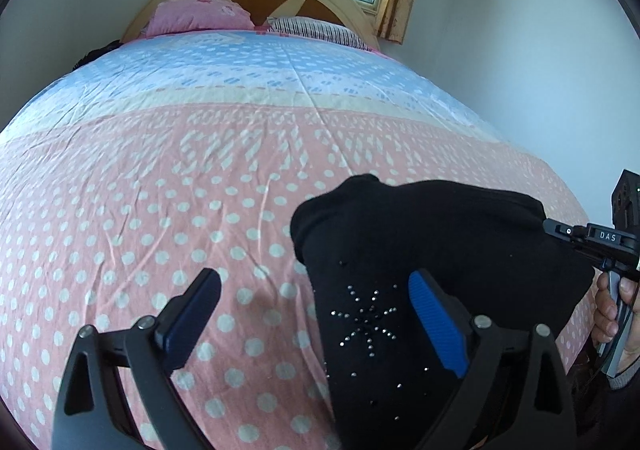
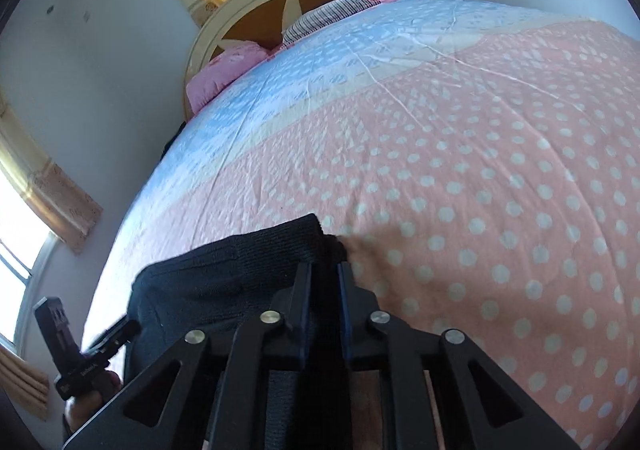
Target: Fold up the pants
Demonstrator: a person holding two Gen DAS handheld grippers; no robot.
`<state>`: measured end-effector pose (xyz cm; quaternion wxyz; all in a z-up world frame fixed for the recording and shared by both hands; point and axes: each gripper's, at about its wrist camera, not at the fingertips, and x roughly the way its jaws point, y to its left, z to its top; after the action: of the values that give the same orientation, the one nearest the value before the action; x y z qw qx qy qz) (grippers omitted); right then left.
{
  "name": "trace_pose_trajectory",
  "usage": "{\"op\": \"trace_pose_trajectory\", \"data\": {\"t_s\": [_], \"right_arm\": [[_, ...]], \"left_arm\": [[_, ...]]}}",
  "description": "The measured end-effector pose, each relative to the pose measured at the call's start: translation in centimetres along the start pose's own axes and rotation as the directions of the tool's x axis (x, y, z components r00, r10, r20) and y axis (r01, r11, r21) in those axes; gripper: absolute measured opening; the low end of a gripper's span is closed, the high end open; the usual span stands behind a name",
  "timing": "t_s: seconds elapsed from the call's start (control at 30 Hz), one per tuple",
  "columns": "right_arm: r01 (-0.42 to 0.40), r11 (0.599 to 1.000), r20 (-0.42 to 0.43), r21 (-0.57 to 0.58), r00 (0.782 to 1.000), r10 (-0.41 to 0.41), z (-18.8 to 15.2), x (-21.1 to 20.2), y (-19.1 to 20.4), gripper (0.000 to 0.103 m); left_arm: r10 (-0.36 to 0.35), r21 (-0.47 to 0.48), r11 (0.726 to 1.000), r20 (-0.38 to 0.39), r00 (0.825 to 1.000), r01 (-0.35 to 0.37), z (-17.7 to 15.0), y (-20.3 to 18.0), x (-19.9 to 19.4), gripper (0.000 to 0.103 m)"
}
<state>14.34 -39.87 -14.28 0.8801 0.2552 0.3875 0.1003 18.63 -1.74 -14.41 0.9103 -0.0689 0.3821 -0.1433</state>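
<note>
Two grippers: left gripper (image 1: 316, 314) spread beside pants (image 1: 432, 250), right gripper (image 2: 325, 270) seemingly pinching their edge, bedspread (image 1: 160, 190) beyond.

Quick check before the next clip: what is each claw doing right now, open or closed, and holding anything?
Left claw: open, holding nothing, over the black pants.
Right claw: closed on the edge of the black pants.

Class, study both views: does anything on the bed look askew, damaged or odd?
Nothing stands out. The black pants lie bunched at the bed's near edge, the right gripper shut on them and the left gripper open.
</note>
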Motion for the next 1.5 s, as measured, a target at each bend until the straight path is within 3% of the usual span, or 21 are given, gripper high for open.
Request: {"op": "trace_pose_trajectory", "data": {"t_s": [0.07,0.1,0.2,0.33,0.43,0.63,0.7,0.93,1.17,1.4,1.5], "right_arm": [[0.002,0.999,0.002,0.037,1.000,-0.002,0.0,-0.4,-0.7,0.044],[0.010,0.999,0.013,0.051,1.000,-0.011,-0.1,-0.7,-1.0,0.046],[-0.046,0.998,0.029,0.047,0.999,0.044,0.0,-1.9,-1.0,0.047],[-0.060,0.998,-0.022,0.013,0.998,0.060,-0.6,-1.7,-0.4,0.047],[-0.056,0.998,-0.073,0.024,0.996,0.057,-1.1,-0.4,-0.8,0.047],[-0.096,0.995,-0.093,0.034,0.991,0.099,-1.4,-0.3,-1.0,0.045],[-0.135,0.991,-0.124,0.024,0.983,0.137,-1.8,0.0,-0.4,0.041],[-0.137,0.990,-0.120,0.036,0.983,0.141,-2.1,0.4,-0.7,0.039],[-0.129,0.991,-0.078,-0.037,0.989,0.126,-2.4,-0.3,0.6,0.029],[-0.081,0.991,-0.043,-0.102,0.996,0.077,-2.9,-0.7,1.9,0.027],[-0.063,0.991,-0.033,-0.115,0.998,0.059,-3.1,-0.8,2.1,0.027]], "left_arm": [[-0.030,-0.033,0.999,-0.011,0.999,0.030,0.0,0.6,0.2,0.097],[-0.040,-0.047,0.998,-0.014,0.999,0.040,0.0,0.8,0.2,0.097],[-0.072,-0.063,0.995,-0.018,0.997,0.071,-0.1,0.9,0.1,0.097],[-0.107,-0.065,0.992,-0.033,0.994,0.105,-0.1,0.4,0.5,0.097],[-0.099,-0.037,0.995,-0.046,0.994,0.098,0.2,-0.3,1.0,0.097],[-0.090,-0.001,0.996,-0.069,0.994,0.090,0.6,-0.9,1.8,0.096],[-0.094,0.008,0.996,-0.069,0.993,0.094,0.5,-1.1,1.8,0.090],[-0.104,0.035,0.994,-0.071,0.992,0.107,0.3,-1.4,1.8,0.077],[-0.128,0.062,0.989,-0.074,0.989,0.133,0.3,-1.9,2.0,0.056],[-0.128,0.082,0.988,-0.056,0.990,0.132,0.3,-2.0,1.6,0.029],[-0.122,0.091,0.988,-0.049,0.991,0.126,0.3,-2.1,1.4,0.026]]}}
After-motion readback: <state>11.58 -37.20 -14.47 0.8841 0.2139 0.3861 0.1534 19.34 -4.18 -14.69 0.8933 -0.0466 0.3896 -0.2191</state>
